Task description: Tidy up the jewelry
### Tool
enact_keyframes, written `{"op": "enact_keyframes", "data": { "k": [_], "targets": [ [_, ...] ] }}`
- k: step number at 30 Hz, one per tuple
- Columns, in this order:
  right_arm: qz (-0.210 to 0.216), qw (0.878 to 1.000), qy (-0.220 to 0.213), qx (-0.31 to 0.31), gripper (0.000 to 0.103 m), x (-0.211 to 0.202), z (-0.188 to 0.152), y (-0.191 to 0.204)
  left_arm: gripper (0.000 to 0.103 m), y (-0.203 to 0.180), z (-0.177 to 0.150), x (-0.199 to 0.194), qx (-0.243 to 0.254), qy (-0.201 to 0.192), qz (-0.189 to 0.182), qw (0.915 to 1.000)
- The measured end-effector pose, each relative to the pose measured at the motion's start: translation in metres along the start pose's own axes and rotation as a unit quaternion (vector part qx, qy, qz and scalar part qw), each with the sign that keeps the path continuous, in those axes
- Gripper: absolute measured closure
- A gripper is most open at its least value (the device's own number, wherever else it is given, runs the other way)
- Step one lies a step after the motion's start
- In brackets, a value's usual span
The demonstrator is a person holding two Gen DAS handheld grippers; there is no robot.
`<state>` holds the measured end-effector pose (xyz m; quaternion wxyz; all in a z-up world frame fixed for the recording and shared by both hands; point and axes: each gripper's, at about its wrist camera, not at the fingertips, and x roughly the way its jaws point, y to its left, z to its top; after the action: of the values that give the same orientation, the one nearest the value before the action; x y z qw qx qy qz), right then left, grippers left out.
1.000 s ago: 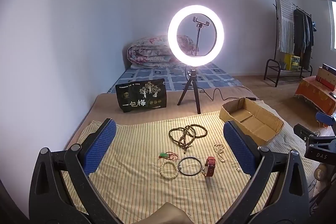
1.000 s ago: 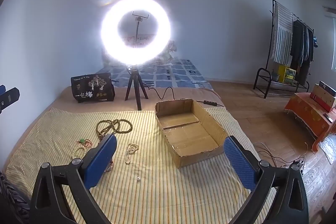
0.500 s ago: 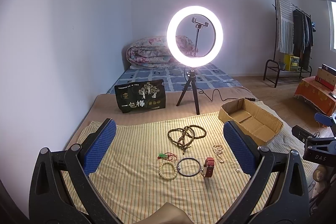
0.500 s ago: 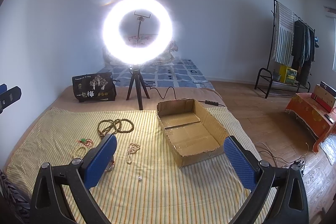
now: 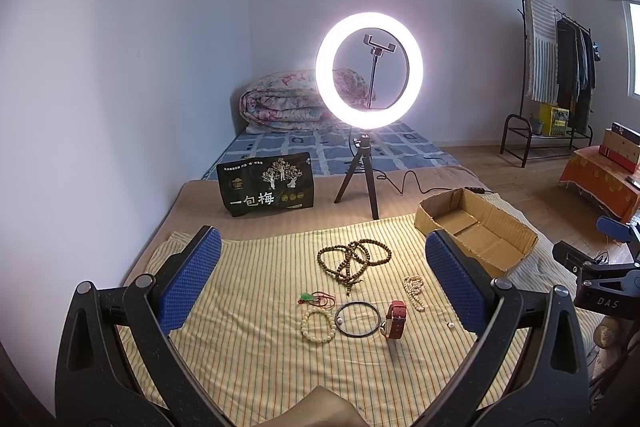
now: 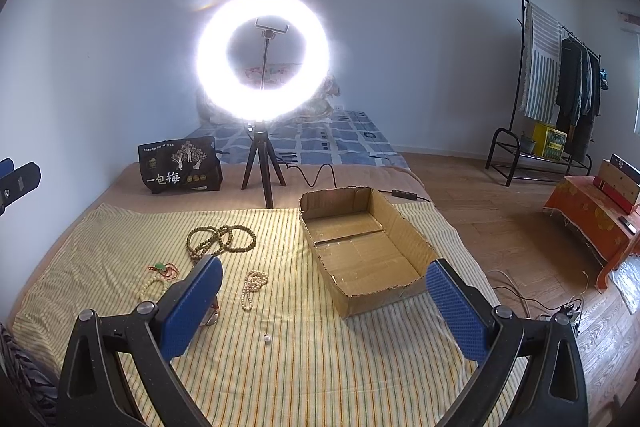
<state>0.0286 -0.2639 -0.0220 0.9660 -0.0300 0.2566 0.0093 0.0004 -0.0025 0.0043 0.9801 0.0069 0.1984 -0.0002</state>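
both tongs, left gripper and right gripper, spread apart, empty; jewelry ahead of left, cardboard box ahead of right.

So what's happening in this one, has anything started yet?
A person holds a gripper in each hand over a striped cloth; both the left gripper and right gripper are open and empty. The jewelry lies loose on the cloth: brown bead strand, pearl necklace, pale bead bracelet, dark bangle, red-strap watch and a red cord with green pendant. The cardboard box has nothing in it. Nothing is sorted yet.
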Motion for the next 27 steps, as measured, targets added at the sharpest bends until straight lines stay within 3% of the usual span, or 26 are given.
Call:
{"op": "enact_keyframes", "data": {
  "k": [27],
  "targets": [
    [0.007, 1.0, 0.011, 0.005, 0.0, 0.0058, -0.0017, 0.0016, 0.0, -0.0092, 0.0032, -0.0014, 0.003, 0.002, -0.001, 1.0]
  ]
}}
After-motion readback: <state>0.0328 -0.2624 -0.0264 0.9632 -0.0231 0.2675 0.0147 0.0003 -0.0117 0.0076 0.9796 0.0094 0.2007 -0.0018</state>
